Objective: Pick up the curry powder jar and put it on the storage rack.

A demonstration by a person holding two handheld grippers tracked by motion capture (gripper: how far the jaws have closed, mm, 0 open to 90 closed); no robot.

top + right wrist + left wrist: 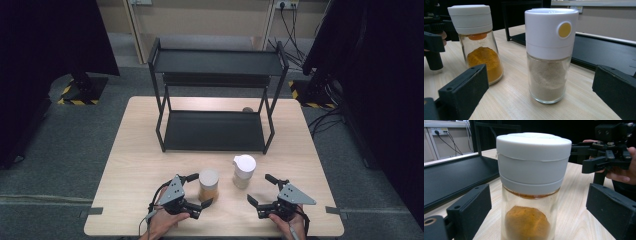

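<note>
On the tabletop [130,165], the left hand-held gripper [196,190], jaws wide around the orange jar [208,185], should squeeze it gently below the lid.

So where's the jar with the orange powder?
The jar with the orange powder stands at the table's front, between the open left claw's jaws, left of the pale-powder jar.

- Looks like a lab or test room.
- Grey carpet floor [60,150], black curtains [45,40] at nine and three o'clock.
- Hazard-striped stand bases [75,95], wall sockets [287,5] with trailing cables [290,35] at one o'clock.
</note>
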